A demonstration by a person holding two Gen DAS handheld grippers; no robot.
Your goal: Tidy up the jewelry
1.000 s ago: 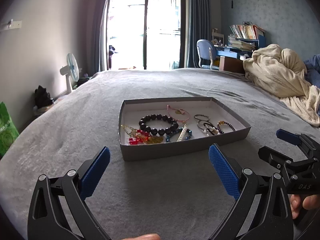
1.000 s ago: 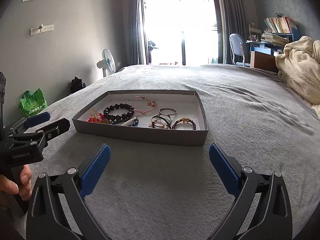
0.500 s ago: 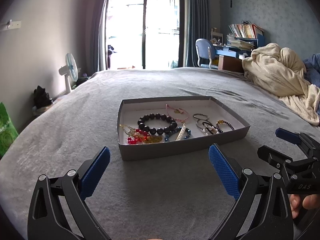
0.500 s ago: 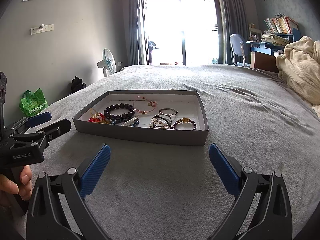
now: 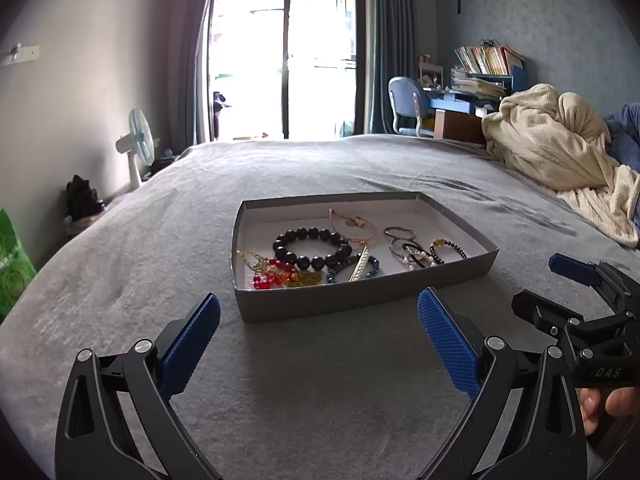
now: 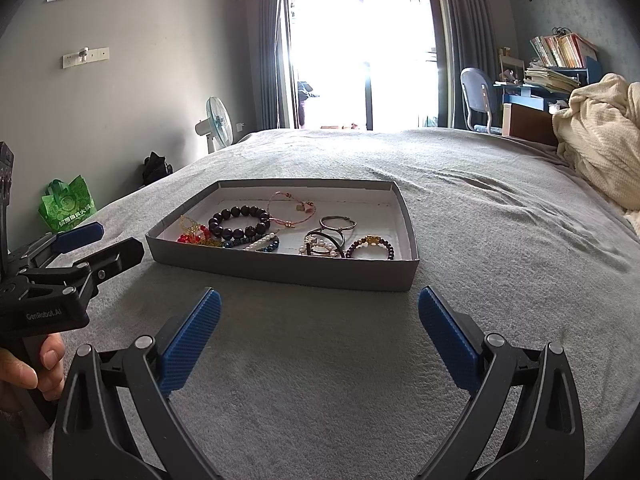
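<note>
1. Little has moved since the earlier frames: both grippers hover in the same low spots, and the tray sits a touch lower in the left wrist view, as if that camera crept forward or tipped slightly.
2. Grey bed cover [image 5: 320, 380] fills the lower two thirds of both views; cream blanket [image 5: 560, 148] is heaped at the right edge.
3. Bright glass door [image 6: 360, 52] stands at upper centre, dark curtains on either side; white floor fan [image 6: 218, 124] is left of centre against the wall; green bag [image 6: 68, 204] sits at the left edge.
4. Shallow grey tray [image 5: 360, 292] lies on the bed cover at frame centre, white inside, with its near wall facing the grippers.
5. Left gripper [image 5: 318, 340] sits at bottom centre of its own view, blue pads spread wide, holding nothing, just short of the tray's near wall.
6. Right gripper [image 6: 319, 334] is likewise at bottom centre, pads wide apart and empty, near the tray but not touching it.
7. Inside the tray, left half: dark bead bracelet [image 5: 310, 246], with red bead piece [image 5: 272, 274] and gold chain tangled at its lower left.
8. Pink cord bracelet [image 5: 352, 224] lies toward the far wall, upper centre of the tray.
9. Blue bead and pearl strands [image 5: 360, 266] cross each other below the dark beads.
10. Right half: thin metal rings [image 6: 338, 223], then small dark bracelet with a gold charm [image 6: 370, 246] nearest the right wall.
</note>
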